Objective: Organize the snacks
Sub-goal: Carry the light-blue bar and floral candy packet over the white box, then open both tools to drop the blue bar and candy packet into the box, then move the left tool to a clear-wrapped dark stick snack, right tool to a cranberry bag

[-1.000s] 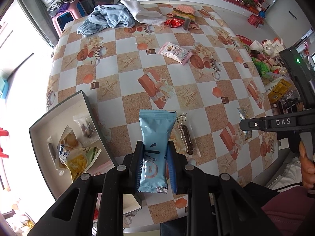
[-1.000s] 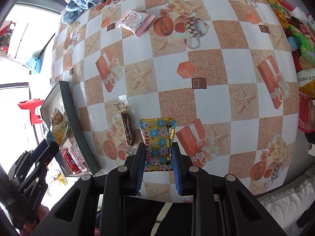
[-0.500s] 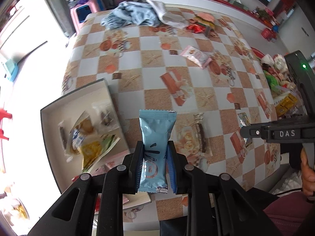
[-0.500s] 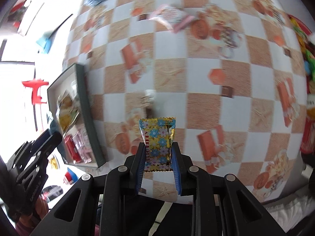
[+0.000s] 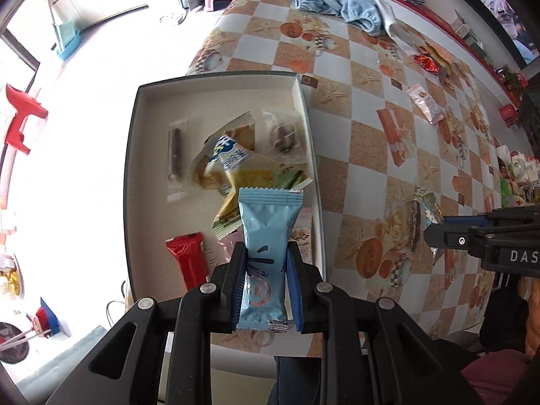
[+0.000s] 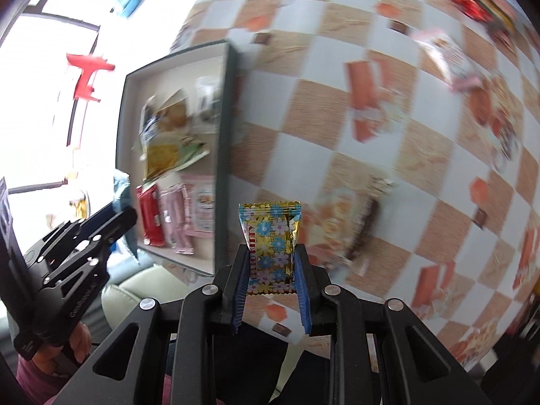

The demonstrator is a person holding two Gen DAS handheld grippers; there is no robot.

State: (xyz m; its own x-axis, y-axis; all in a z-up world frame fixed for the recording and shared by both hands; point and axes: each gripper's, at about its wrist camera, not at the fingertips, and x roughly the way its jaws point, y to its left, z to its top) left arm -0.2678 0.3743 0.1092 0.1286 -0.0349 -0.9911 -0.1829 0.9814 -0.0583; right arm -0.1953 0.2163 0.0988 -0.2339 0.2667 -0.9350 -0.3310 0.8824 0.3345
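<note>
The left claw (image 5: pixel 266 270) pinches a blue packet (image 5: pixel 268 236) over the lower right of the box (image 5: pixel 135 168); the right claw (image 6: pixel 271 270), pinching a floral packet (image 6: pixel 270 233), sits right of its wall, farther off.

My left gripper (image 5: pixel 266 281) points straight down, jaws clamped on a blue packet (image 5: pixel 266 246). My right gripper (image 6: pixel 271 283) tilts steeply downward, jaws pinching a flowered gold packet (image 6: pixel 270 243).
</note>
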